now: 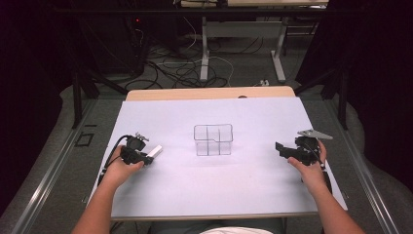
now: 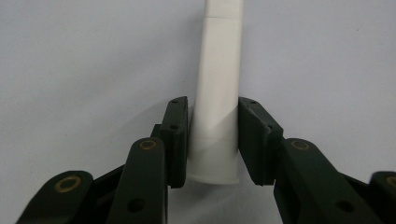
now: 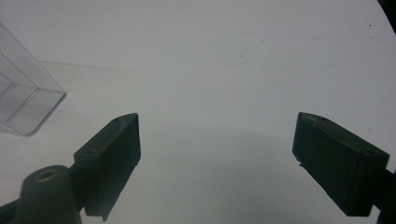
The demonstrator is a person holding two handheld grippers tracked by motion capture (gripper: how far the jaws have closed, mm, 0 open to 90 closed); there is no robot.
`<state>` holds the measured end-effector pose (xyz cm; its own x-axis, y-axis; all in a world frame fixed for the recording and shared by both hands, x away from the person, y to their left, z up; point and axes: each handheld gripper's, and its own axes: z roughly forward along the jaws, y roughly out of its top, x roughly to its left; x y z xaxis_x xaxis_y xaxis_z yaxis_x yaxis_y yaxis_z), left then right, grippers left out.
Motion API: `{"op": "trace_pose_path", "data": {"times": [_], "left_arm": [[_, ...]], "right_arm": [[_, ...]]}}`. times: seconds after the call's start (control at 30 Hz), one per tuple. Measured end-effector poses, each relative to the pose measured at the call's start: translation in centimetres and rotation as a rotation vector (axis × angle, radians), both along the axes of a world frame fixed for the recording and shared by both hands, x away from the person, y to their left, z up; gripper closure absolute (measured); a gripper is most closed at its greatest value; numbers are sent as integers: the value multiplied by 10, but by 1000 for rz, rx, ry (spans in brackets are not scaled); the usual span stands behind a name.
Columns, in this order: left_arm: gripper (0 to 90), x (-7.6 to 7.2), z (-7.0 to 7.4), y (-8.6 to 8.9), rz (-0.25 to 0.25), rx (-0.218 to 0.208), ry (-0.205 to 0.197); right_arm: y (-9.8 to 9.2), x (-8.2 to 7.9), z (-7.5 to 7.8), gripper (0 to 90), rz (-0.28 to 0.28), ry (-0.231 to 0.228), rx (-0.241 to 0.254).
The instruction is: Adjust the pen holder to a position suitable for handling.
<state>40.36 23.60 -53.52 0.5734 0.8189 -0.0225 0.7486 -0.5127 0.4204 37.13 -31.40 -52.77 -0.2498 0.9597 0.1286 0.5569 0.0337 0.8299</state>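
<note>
Grasp step: left gripper [image 2: 213,140] fingers clamped on white plastic tube [image 2: 217,93]. Right gripper [image 3: 217,158] fingers apart, empty. Next, likely: lift, carry to clear divided plastic box [image 1: 213,140].

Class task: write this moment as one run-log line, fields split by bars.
left tool: shut on white tube | right tool: open, nothing held | clear divided box: mid-table, untouched | surface: white sheet

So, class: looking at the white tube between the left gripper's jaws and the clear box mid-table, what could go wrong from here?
1. The left gripper holds the white tube near one end, so the long free end could sag or swivel when lifted.
2. The clear box is light-looking and divided; a tilted tube might catch a wall and push it.
3. The right gripper is open, well away from the box, not steadying it.
</note>
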Motion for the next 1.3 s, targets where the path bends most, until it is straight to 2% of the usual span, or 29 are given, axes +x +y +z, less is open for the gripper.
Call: {"op": "trace_pose_path", "data": {"times": [0.43, 0.73, 0.93, 1.07, 1.3], "left_arm": [[664, 1, 0, -1, -16, 12, -3], [668, 1, 2, -1, -4, 0, -2], [670, 1, 6, -2, 17, -34, 7], [671, 0, 8, -3, 14, -42, 7], [671, -3, 16, -9, 18, -87, 15]], "right_arm": [[0, 0, 0, 148, 9, -5, -12], [1, 0, -1, 148, 5, 2, -6], [1, 0, -1, 148, 5, 3, -4], [2, 0, -1, 148, 7, 4, -2], [2, 0, -1, 148, 9, 2, -6]]}}
